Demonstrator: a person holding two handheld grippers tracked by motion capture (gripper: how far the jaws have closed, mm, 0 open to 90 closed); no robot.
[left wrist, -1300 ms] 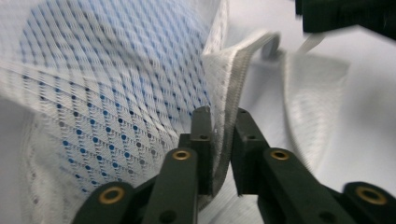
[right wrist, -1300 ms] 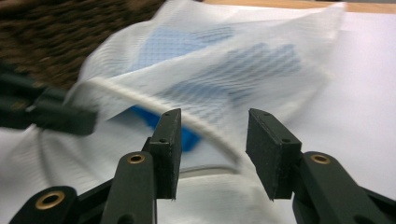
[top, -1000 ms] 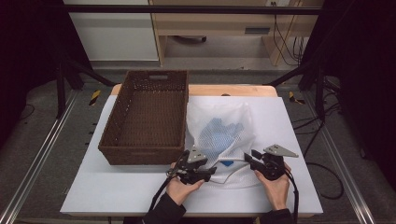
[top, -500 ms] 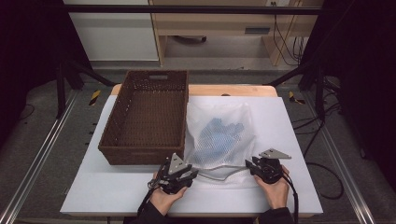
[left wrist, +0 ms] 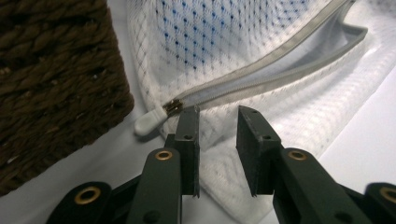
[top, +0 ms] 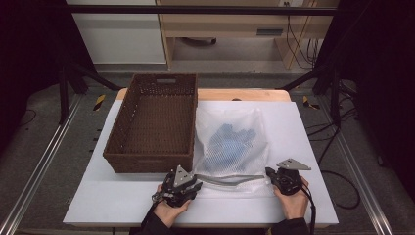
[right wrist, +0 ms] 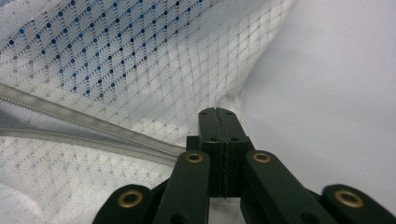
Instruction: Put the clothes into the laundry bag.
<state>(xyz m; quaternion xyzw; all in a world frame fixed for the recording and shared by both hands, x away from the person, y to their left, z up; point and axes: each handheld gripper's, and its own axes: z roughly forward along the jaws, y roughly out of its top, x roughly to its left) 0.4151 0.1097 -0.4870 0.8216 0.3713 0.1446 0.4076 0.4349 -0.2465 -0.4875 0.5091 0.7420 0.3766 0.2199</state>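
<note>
A white mesh bag [top: 232,139] with something blue inside lies flat on the table, right of a brown wicker basket [top: 147,164]. Its grey zipper [top: 230,180] runs along the near edge and gapes partly apart. My left gripper [top: 192,181] sits at the zipper's left end, open. In the left gripper view the white zipper pull [left wrist: 148,122] lies just ahead of the left jaw, outside the gap of the gripper [left wrist: 217,116]. My right gripper [top: 270,173] is at the bag's near right corner, its jaws [right wrist: 218,112] shut on the mesh [right wrist: 116,60].
The basket's woven wall [left wrist: 46,70] stands close to the left of my left gripper. White table surface [top: 303,127] extends right of the bag and along the front edge. Metal rails, stands and cables run on the floor around the table.
My left gripper has moved left and back toward the person along the bag's near edge. The bag, bulging a second ago, now lies flatter. The right gripper has barely shifted.
</note>
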